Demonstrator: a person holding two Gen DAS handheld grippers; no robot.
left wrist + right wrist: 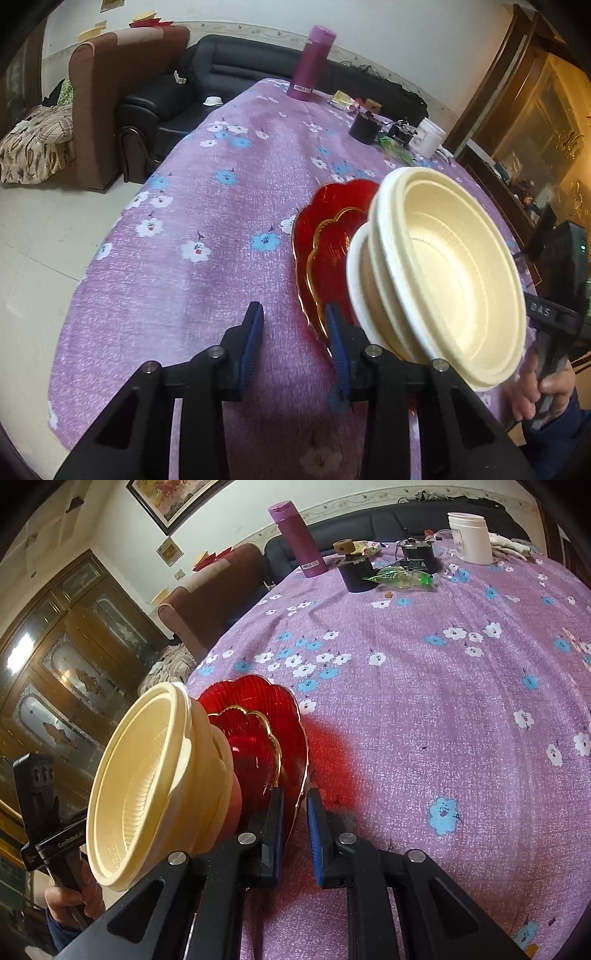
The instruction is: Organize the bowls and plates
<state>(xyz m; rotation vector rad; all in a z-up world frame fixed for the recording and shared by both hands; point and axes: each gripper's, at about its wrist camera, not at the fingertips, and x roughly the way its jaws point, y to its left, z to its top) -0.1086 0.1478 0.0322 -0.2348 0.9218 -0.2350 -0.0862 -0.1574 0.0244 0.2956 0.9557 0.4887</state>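
Two red glass plates with gold rims, a small one nested on a large one, lie on the purple floral tablecloth. A stack of cream bowls stands on them. My left gripper is open just left of the plates, its right finger at the rim. In the right wrist view the bowls sit on the red plates. My right gripper has the large plate's rim between its slightly parted fingers; contact is unclear.
At the table's far end stand a purple flask, a black cup, a white jar and a green wrapper. A black sofa and brown armchair lie beyond. A wooden cabinet stands aside.
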